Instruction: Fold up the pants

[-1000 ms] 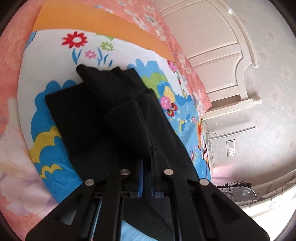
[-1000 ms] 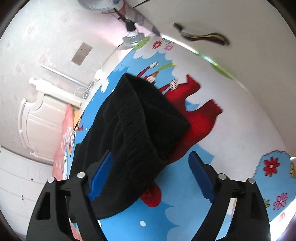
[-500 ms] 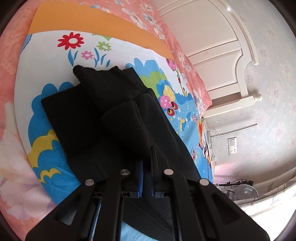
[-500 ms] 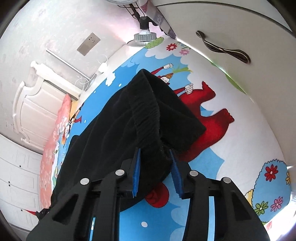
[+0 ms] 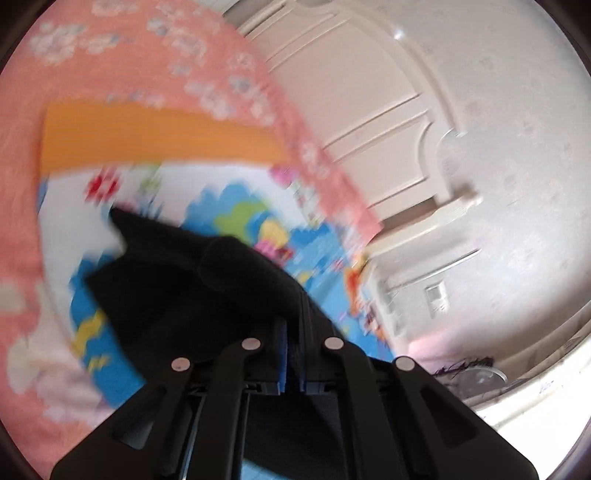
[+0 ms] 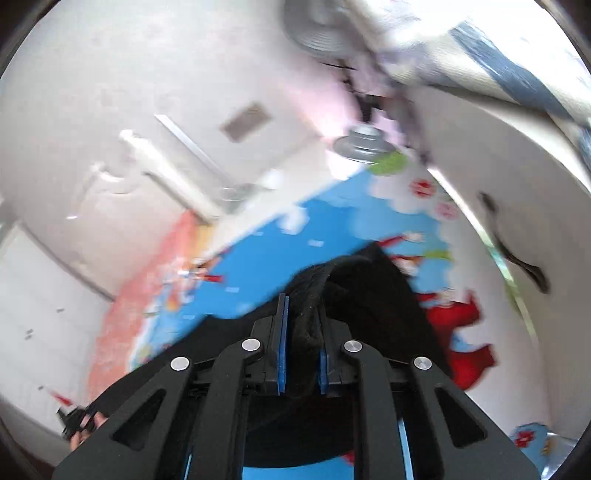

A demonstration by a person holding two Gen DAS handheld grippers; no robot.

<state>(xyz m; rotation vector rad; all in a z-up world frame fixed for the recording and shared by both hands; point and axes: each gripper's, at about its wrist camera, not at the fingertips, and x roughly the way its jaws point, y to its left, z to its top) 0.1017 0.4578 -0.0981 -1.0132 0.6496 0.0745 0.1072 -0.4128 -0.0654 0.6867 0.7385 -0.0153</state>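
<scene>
Both my left hand-held gripper (image 5: 291, 354) and right hand-held gripper (image 6: 301, 350) are pinching the black pants (image 5: 207, 291) above the cartoon bedspread (image 5: 236, 206), so I'd keep both ends level and taut when folding them over.

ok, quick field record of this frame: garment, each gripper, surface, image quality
garment: black pants, partly bunched, lying on the sheet
left gripper: left gripper shut on pants fabric, blue pads nearly together
right gripper: right gripper shut on a thick ribbed fold of the pants, likely the waistband
surface: cartoon-print bedsheet over a pink floral bedspread
background: white headboard, fan
image quality: both views motion-blurred
</scene>
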